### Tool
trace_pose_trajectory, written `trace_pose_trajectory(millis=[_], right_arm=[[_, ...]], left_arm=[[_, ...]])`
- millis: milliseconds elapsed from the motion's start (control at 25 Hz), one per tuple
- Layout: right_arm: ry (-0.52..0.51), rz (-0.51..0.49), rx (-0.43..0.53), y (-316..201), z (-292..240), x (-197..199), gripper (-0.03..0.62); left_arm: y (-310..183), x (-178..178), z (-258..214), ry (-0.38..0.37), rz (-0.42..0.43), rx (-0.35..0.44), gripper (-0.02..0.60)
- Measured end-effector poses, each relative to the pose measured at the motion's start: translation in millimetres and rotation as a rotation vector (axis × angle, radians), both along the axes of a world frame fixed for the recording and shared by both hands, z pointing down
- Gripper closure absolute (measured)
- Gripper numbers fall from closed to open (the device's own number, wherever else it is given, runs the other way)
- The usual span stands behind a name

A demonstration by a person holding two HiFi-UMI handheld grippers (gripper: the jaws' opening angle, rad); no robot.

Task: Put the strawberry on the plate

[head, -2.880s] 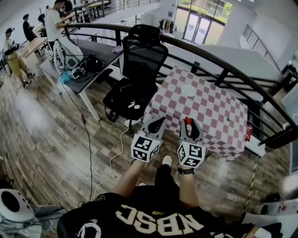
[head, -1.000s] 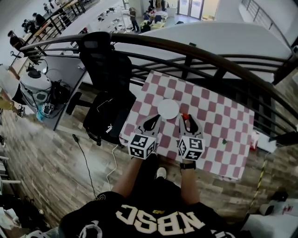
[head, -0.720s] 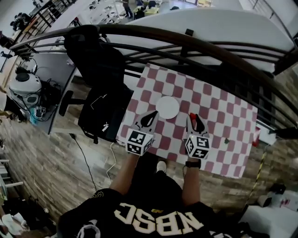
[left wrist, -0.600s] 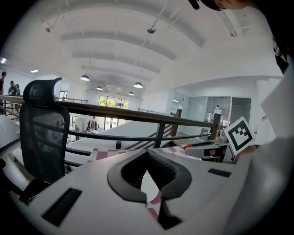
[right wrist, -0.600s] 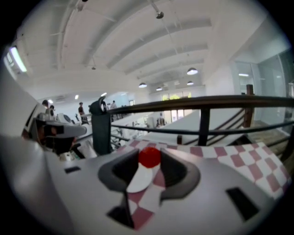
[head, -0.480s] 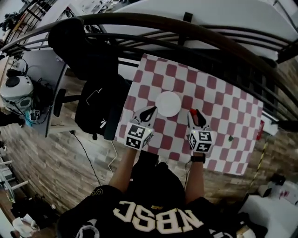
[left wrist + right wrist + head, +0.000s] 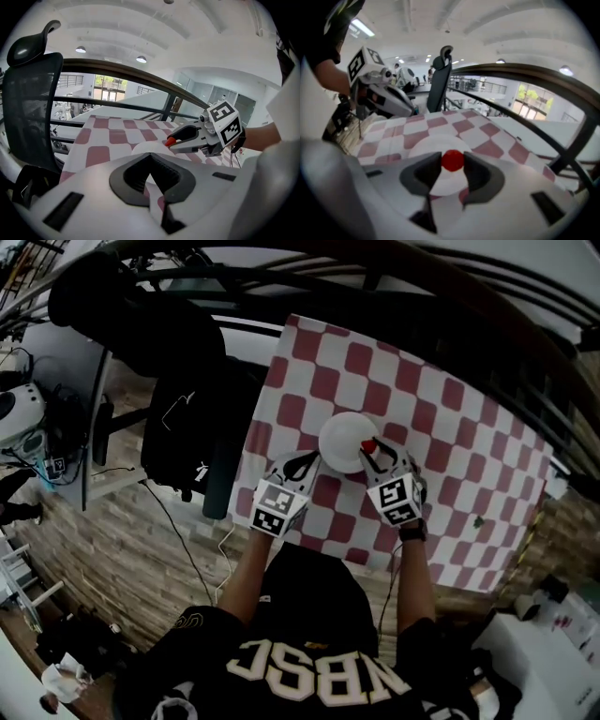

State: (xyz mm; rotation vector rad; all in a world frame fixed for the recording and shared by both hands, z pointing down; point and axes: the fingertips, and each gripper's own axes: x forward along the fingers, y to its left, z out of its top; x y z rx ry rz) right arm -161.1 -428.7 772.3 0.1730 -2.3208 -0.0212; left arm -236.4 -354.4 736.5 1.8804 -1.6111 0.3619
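My right gripper (image 7: 372, 452) is shut on a small red strawberry (image 7: 368, 445), held between the fingertips over the right part of the white plate (image 7: 342, 439). In the right gripper view the strawberry (image 7: 452, 160) sits between the dark pads with the plate (image 7: 436, 140) below; whether it touches the plate I cannot tell. My left gripper (image 7: 306, 463) hovers at the plate's left edge, tips together, holding nothing. The left gripper view shows my right gripper (image 7: 177, 139) carrying the strawberry (image 7: 171, 141) above the plate (image 7: 143, 148).
The plate rests on a table under a red-and-white checked cloth (image 7: 431, 399). A black office chair (image 7: 187, 418) stands close to the table's left side. A dark curved railing (image 7: 394, 263) runs behind the table. A wooden floor (image 7: 141, 559) lies below.
The head view has closed in on the table. Both grippers have gone forward to the plate, and the right one has carried the strawberry left from beside the plate to over it.
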Motion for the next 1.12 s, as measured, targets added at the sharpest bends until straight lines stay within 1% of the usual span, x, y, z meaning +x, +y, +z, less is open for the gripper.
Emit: trace_pose_trajectory(millis=[120,240,400,480,560,680,760,880,960,1040,1120], right_arm=[[0.067,-0.094,0.017,15.4,21.7,-16.3,0.441],[0.106,-0.122,0.004,26.1,35.6,-25.4,0.441],[0.124,-0.099,-0.039,31.8,45.3,-30.9,0.44],[0.112,-0.068,-0.06,29.0,42.5,-31.9,0.436],[0.092,-0.048,-0.055,25.9,32.9,-31.1,0.421],[0.04,-0.012,-0.032,24.9,7.6,-26.2,0.419],[-0.016,0.038,-0.046,27.1,-18.2,-19.8,0.419],[-0.137,0.13,-0.096,31.9,-65.2,-8.4,0.419],[-0.223,0.187,-0.104,34.4,-99.5,-0.9,0.421],[-0.289,0.246,-0.066,34.9,-133.4,9.3,0.422],[-0.34,0.306,0.008,34.9,-168.3,20.5,0.424]], left_arm=[[2.3,0.7,8.8,0.018,-0.009,-0.017,0.568],[5.1,4.6,12.4,0.024,-0.006,-0.029,0.568],[8.1,3.8,12.3,0.026,-0.023,-0.034,0.568],[6.6,3.9,8.2,0.03,-0.036,-0.025,0.568],[4.8,5.5,-0.2,0.03,-0.043,-0.009,0.568],[3.8,7.3,-20.3,0.015,-0.055,0.025,0.568],[2.9,9.8,-41.0,0.004,-0.071,0.058,0.568],[2.7,16.3,-78.8,-0.026,-0.09,0.122,0.568],[3.7,19.7,-106.2,-0.044,-0.116,0.183,0.568],[7.4,22.2,-134.1,-0.061,-0.145,0.245,0.568],[12.8,26.5,-161.1,-0.078,-0.164,0.3,0.568]])
